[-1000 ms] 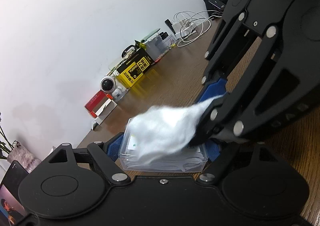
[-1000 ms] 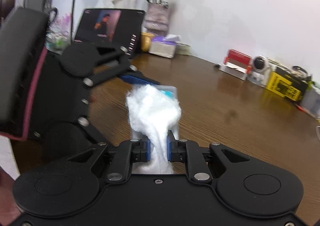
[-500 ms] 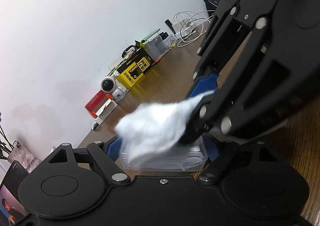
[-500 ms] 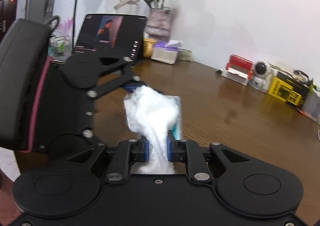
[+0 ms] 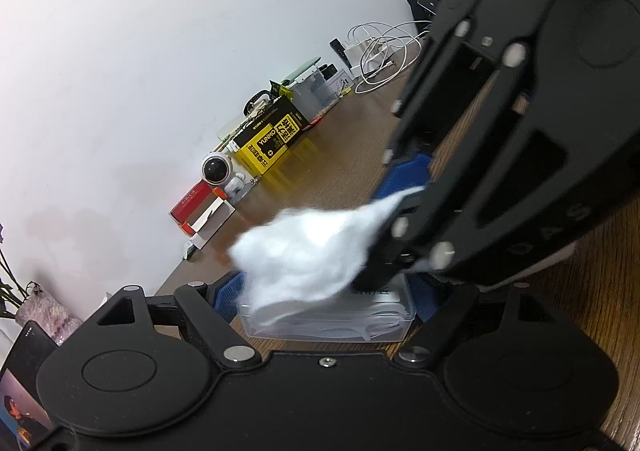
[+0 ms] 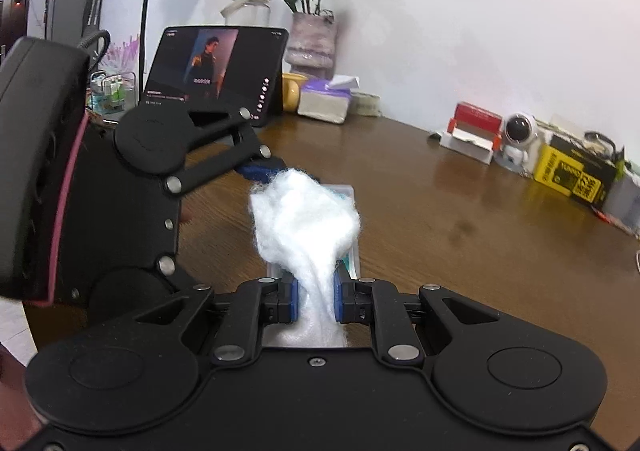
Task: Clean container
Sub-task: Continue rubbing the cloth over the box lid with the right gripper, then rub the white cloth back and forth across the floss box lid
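Observation:
A clear plastic container rests low on the wooden table, clamped between the blue pads of my left gripper, which is shut on it. My right gripper comes in from the upper right, shut on a white cotton wad that lies on the container's top. In the right wrist view the cotton wad sticks out of my right gripper and hides most of the container. The body of the left gripper fills the left of that view.
Along the wall stand a yellow-black box, a small white astronaut figure, a red-and-white box and white cables. A tablet, a vase of flowers and a tissue pack are at the far left.
My right gripper has dragged the cotton wad across the container's top, toward the left pad of the left gripper. The container and left gripper stayed put.

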A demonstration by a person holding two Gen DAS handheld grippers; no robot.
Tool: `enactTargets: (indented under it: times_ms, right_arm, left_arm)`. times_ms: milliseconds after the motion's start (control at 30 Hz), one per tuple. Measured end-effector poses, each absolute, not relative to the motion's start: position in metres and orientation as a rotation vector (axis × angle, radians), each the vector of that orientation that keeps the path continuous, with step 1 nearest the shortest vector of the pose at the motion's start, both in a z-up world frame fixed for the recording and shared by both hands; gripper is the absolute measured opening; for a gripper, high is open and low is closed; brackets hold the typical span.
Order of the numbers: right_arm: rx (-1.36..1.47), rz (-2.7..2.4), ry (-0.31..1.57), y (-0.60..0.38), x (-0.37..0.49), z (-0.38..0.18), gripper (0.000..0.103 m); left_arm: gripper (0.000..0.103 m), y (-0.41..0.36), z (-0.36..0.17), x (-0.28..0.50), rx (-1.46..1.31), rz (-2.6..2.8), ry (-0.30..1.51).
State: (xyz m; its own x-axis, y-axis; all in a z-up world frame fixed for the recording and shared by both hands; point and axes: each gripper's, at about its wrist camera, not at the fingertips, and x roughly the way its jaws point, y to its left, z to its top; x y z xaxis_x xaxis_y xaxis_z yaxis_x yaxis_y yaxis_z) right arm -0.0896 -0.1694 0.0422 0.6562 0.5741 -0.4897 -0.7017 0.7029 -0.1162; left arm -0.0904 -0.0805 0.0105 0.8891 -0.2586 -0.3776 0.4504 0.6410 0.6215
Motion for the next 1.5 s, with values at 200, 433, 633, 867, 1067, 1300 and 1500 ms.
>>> enactTargets:
  times_ms: [200,433,633,867,1067,1300,1500]
  right_arm:
    - [-0.302,0.730,0.397,-0.157,-0.075,0.055,0.017]
    - [-0.293,0.721,0.399,-0.158,-0.072,0.053,0.017]
    - [-0.312,0.727,0.452,-0.169,-0.077,0.042,0.017]
    - [-0.363,0.790,0.434,-0.151,-0.063,0.048,0.017]
    - [-0.403,0.845,0.381,-0.128,-0.048,0.061,0.018]
    - [-0.396,0.840,0.389,-0.137,-0.048,0.054,0.018]
    - [-0.401,0.802,0.443,-0.157,-0.052,0.038,0.018]
  left_arm:
    - [0.080,-0.080,0.010,-0.091,0.776,-0.410,0.266]
    - [0.081,-0.079,0.010,-0.091,0.770,-0.413,0.275]
    - [0.081,-0.078,0.010,-0.090,0.765,-0.391,0.287]
    - [0.081,-0.078,0.010,-0.084,0.748,-0.275,0.330]
    - [0.081,-0.075,0.011,-0.079,0.735,-0.210,0.358]
    - [0.081,-0.074,0.011,-0.076,0.735,-0.219,0.357]
    - [0.080,-0.075,0.013,-0.070,0.743,-0.225,0.346]
